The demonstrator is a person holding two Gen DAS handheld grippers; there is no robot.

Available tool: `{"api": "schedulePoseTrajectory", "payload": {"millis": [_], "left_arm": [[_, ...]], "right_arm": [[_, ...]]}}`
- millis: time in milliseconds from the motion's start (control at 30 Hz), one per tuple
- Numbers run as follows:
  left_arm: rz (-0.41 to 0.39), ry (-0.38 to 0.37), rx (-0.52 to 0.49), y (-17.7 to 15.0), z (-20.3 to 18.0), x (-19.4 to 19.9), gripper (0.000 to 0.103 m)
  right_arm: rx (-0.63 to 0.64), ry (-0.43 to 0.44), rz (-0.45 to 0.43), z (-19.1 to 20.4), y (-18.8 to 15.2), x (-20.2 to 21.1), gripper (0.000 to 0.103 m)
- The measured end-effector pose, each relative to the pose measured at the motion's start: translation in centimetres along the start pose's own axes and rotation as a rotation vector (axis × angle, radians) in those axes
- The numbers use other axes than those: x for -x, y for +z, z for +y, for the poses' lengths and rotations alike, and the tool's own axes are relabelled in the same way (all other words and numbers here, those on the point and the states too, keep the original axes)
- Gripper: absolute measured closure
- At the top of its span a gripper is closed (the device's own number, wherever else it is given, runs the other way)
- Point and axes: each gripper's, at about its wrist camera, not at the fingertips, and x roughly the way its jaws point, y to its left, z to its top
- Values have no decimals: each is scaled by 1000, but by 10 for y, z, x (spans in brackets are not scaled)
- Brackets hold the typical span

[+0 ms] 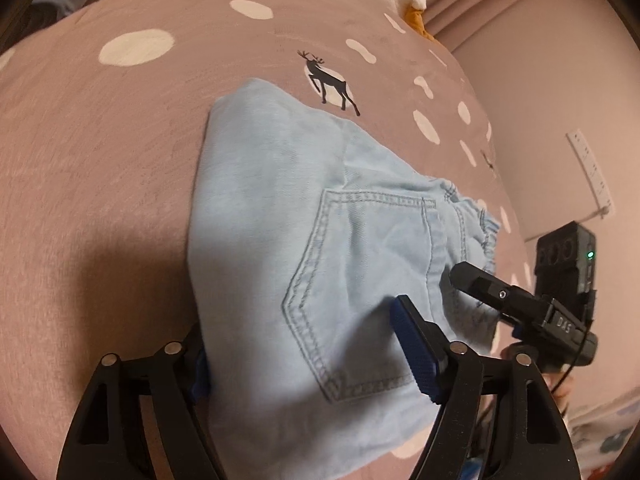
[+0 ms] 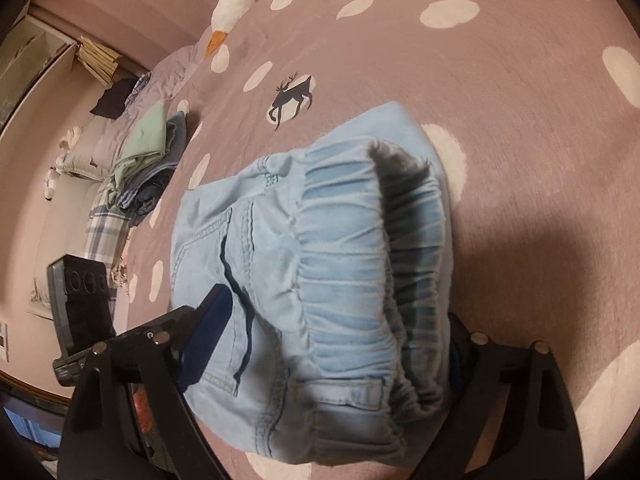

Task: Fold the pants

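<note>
the light blue pants [image 1: 304, 216] lie folded into a compact bundle on a bed, on a dusty pink bedspread [image 1: 100, 160] printed with white spots and black deer silhouettes. the bundle runs forward from between the jaws of the left gripper [image 1: 304, 360], back pocket up, and one printed deer [image 1: 330, 80] sits on the spread just past its far edge. the left jaws stand wide, one blue-padded finger on each side of the near end of the pants, the left pad partly hidden behind the cloth; whether they press the fabric cannot be told.

from the right wrist view the gathered elastic waistband faces the camera and the pants fill the space between the jaws of the right gripper [image 2: 332, 344]. those jaws are also spread wide around the bundle, the right finger mostly hidden behind the waistband, and a real grip cannot be confirmed.

in the left view the right gripper's finger reaches in from the right, with its tip at the waistband side of the pants, and white letters on its black body read "das". a black camera block with a green light sits behind it.

far ahead and to the left of the right jaws lies a stack of folded clothes [image 2: 148, 152], green on top, and beyond it a white plush goose [image 2: 236, 8] with an orange beak. a white power strip [image 1: 592, 168] hangs on the wall to the right of the left jaws.
</note>
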Motion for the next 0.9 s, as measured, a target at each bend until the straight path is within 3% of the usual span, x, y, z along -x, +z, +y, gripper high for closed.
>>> {"api": "schedulePoseTrajectory", "payload": {"millis": [133,400,900], "left_arm": [[-10,49,-40,-2,-7,-4,27],[-21,74,-60,-2,-10,-7,27],[-40,122,-114,-5,-19,-12,27]], "right_arm": [[25,-28,-8,4,-3,-1,19],[106,-83,-40,11,-12,-3,19],[129,-112,-74,14,-23,-3,21]]}}
